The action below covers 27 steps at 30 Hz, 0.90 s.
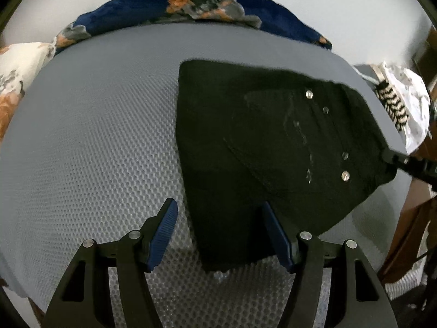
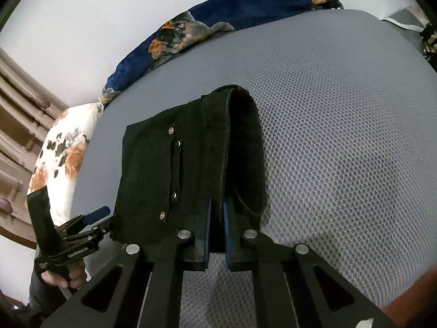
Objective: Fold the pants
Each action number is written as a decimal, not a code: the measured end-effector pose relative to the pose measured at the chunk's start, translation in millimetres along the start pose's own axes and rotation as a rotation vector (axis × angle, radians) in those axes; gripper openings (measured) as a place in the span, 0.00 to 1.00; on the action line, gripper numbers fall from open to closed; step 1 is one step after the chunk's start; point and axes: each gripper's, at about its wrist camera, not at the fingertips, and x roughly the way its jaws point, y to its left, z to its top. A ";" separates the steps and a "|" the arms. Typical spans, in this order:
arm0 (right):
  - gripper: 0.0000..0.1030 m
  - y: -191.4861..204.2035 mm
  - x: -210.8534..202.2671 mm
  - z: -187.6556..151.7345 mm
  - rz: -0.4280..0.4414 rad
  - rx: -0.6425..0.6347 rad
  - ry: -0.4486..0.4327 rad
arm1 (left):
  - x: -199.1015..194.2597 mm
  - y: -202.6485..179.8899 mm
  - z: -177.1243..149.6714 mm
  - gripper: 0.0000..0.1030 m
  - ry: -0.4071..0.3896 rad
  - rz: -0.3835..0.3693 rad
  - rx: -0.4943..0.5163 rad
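Observation:
The black pants (image 1: 273, 136) lie folded over the grey mesh mattress (image 1: 95, 150), metal rivets showing. My right gripper (image 2: 217, 218) is shut on the folded waistband edge of the pants (image 2: 164, 177), whose top curls over in a loop. In the left wrist view, the right gripper (image 1: 390, 161) pinches the pants' right corner and holds it a little off the mattress. My left gripper (image 1: 220, 233) stands open above the pants' near edge. One of its fingers is over the cloth, the other over bare mattress. The left gripper (image 2: 101, 220) also shows beside the pants' left corner.
A dark blue floral blanket (image 1: 191, 11) lies along the far edge of the mattress. A white and orange floral pillow (image 2: 62, 158) sits at the left. A striped cloth (image 1: 393, 104) and wooden furniture (image 1: 409, 232) are at the right. A person's hand (image 2: 68, 276) holds the left gripper.

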 end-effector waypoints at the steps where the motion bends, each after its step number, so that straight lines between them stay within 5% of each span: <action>1: 0.06 -0.5 0.8 -1.1 -0.007 0.004 0.003 | 3.1 1.3 -1.1 0.64 0.015 -0.001 0.000; 6: 0.07 -11.8 20.1 -6.0 -0.042 0.014 0.043 | 15.4 17.8 -5.1 0.65 0.060 -0.058 -0.075; 16: 0.13 -11.7 22.6 0.8 -0.049 0.015 0.057 | 12.7 11.9 -4.7 0.65 0.032 -0.019 -0.037; 21: 0.48 -11.1 11.9 8.1 -0.045 0.023 -0.007 | 6.8 11.1 0.5 0.65 -0.002 0.029 -0.017; 27: 0.56 -14.7 18.4 22.6 -0.015 0.030 0.017 | 4.4 19.6 7.8 0.65 -0.025 0.058 -0.027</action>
